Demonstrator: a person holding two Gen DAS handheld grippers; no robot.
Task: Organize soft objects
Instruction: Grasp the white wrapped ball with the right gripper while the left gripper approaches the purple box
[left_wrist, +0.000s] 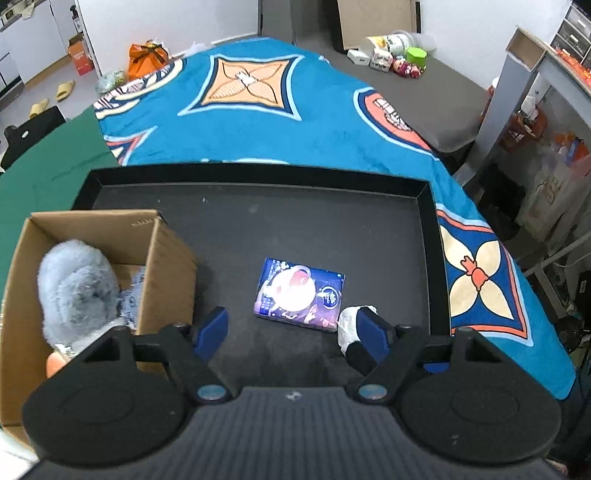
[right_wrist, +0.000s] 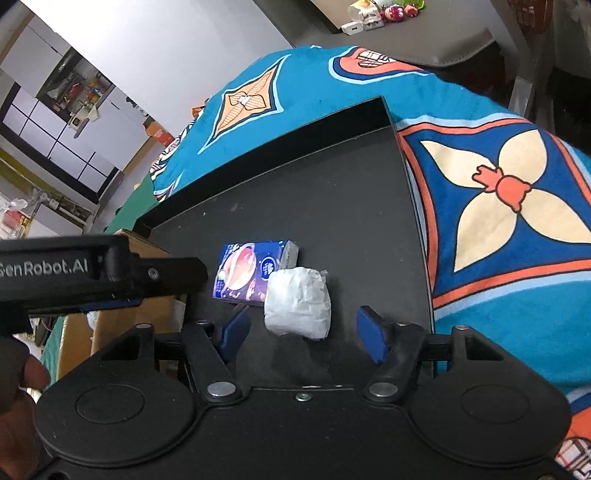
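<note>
Tray (left_wrist: 258, 177) on the counter is being shown carrying a tissue pack (left_wrist: 300, 293), a white wad (right_wrist: 297, 302) touching its corner, and a cardboard box (left_wrist: 173, 258) holding a grey plush toy (left_wrist: 75, 288). Right gripper (right_wrist: 306, 330) is being held with jaws apart around the wad, unclamped; left gripper (left_wrist: 293, 330) likewise apart, empty. Wad is judged light and crushable, best pinched across its middle.
</note>
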